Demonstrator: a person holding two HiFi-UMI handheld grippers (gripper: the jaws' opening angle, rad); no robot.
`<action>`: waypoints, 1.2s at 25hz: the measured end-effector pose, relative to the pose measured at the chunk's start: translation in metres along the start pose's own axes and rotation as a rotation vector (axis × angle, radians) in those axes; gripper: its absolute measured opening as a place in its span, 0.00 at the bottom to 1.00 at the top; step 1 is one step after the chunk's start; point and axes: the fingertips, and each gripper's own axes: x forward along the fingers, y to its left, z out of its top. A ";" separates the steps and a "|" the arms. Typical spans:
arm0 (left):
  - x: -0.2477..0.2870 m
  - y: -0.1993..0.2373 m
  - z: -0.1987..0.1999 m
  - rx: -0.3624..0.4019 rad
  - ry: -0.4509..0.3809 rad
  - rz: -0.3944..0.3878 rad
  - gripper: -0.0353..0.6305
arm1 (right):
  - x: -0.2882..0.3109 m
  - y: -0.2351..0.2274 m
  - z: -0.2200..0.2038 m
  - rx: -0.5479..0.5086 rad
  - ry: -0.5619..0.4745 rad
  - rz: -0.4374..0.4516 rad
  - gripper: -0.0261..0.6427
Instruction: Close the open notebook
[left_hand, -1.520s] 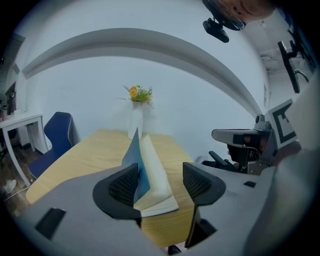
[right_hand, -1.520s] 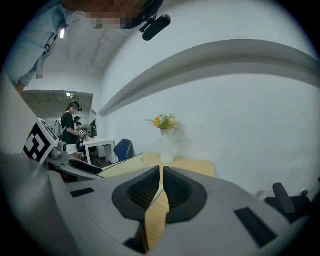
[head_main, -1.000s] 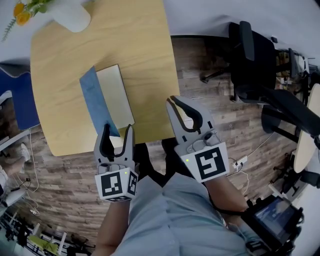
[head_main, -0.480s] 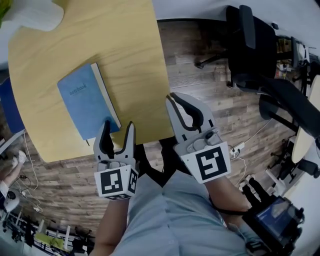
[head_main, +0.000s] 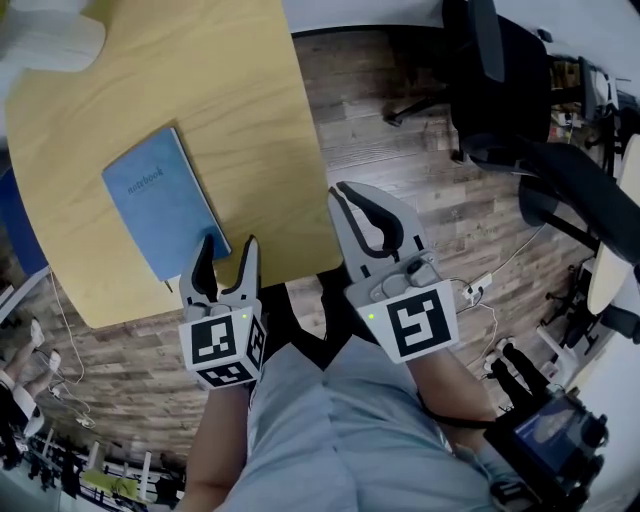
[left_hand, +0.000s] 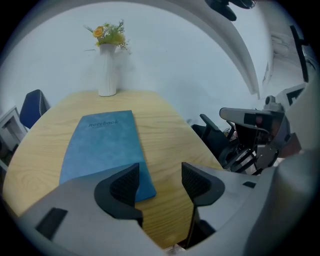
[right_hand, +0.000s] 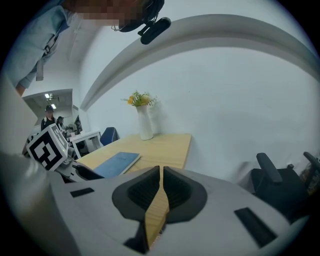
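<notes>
On wooden table (head_main: 250, 120), closed notebook (head_main: 160, 215) lengthwise away (title farthest)

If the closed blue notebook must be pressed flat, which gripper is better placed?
Left. The left gripper is open, with its jaws at the near corner of the notebook; the right gripper is shut and farther off.

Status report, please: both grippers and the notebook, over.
Left gripper open, empty. Right gripper shut, empty. Notebook closed, flat on table. Nothing in the way.
</notes>
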 end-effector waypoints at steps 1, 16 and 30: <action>-0.004 -0.002 0.002 -0.008 0.002 -0.006 0.49 | -0.002 0.002 0.005 0.000 -0.013 0.000 0.11; -0.184 -0.020 0.130 0.080 -0.504 0.028 0.42 | -0.065 0.084 0.156 -0.139 -0.334 0.069 0.11; -0.328 0.004 0.203 0.124 -0.892 0.215 0.09 | -0.117 0.163 0.263 -0.329 -0.554 0.108 0.11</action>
